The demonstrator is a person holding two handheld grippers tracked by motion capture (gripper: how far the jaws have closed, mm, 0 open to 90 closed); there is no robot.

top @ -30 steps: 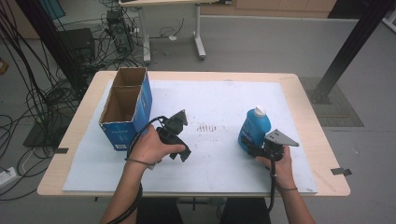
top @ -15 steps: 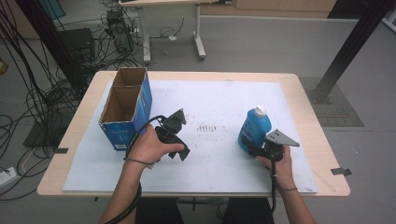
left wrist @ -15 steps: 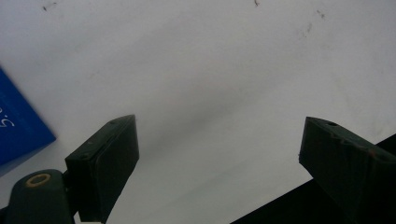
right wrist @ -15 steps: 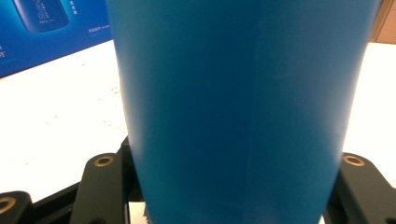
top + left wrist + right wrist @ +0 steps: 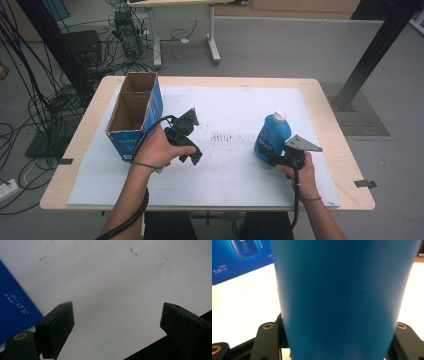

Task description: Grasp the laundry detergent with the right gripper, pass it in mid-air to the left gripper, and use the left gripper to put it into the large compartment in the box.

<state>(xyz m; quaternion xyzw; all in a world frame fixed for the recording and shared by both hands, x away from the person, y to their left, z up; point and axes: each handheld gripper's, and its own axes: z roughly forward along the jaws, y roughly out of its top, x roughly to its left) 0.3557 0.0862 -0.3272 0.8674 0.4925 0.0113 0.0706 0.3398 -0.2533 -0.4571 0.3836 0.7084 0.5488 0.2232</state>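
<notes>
Nothing moved: right tongs (image 5: 268, 156) grip bottle (image 5: 272, 134) (left tongs (image 5: 116, 327) wide).

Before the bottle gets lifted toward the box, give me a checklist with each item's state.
1. Right claw closed around the blue bottle: ok, its jaws sit at both sides of the body.
2. Bottle upright, white cap on: ok.
3. Left claw open and holding nothing: ok.
4. Cardboard box open at the top, upright: ok.
5. Near compartment free of contents: cannot tell, its bottom is in shadow.
6. Firmness of the grip: cannot tell.
</notes>
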